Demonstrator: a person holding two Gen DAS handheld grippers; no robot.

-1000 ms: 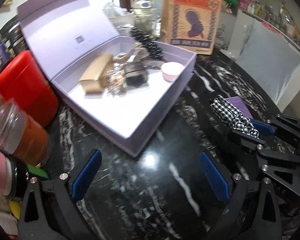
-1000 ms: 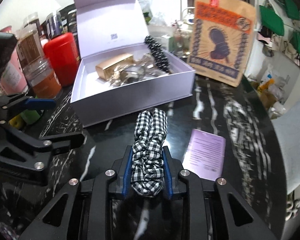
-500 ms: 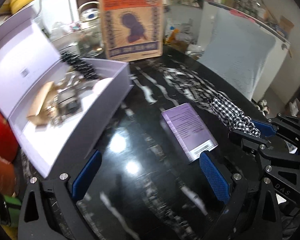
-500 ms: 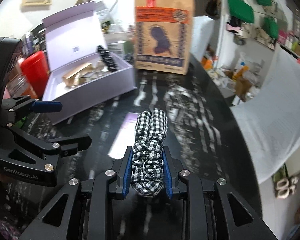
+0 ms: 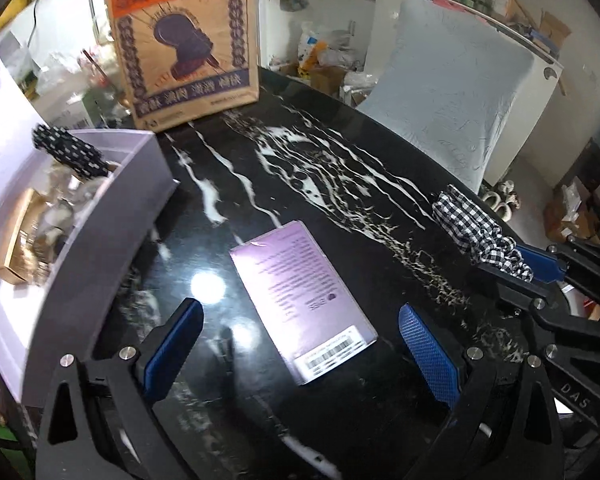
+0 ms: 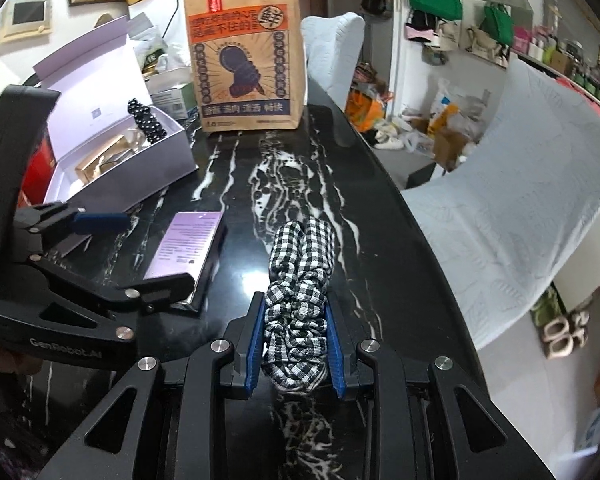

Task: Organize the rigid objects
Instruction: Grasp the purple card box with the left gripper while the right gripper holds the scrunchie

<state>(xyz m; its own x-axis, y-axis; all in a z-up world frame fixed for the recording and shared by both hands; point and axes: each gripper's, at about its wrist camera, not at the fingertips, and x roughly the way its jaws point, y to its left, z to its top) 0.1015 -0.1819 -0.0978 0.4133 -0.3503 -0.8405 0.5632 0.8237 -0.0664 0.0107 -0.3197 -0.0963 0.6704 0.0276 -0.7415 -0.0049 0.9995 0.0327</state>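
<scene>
My right gripper (image 6: 296, 344) is shut on a black-and-white checked scrunchie (image 6: 300, 272), held above the black marble table (image 6: 292, 168). In the left wrist view the same scrunchie (image 5: 480, 232) sticks out of the right gripper (image 5: 520, 264) at the right edge. My left gripper (image 5: 300, 344) is open, and a flat purple box (image 5: 300, 300) lies on the table between its blue pads (image 5: 428, 352). The right wrist view shows the left gripper (image 6: 136, 252) over the near end of that purple box (image 6: 188, 240). An open lilac gift box (image 6: 128, 176) holds a gold bar, a black beaded band and small items.
A brown paper bag (image 6: 244, 60) stands at the table's far end, behind the lilac box (image 5: 112, 208). A chair with a pale blue cover (image 6: 520, 184) stands along the table's right edge. A red canister (image 6: 36, 168) sits behind the lilac box.
Both grippers have swung right, away from the lilac box, which slid to the left of both views. The purple box now lies between the left fingers. The scrunchie stays gripped.
</scene>
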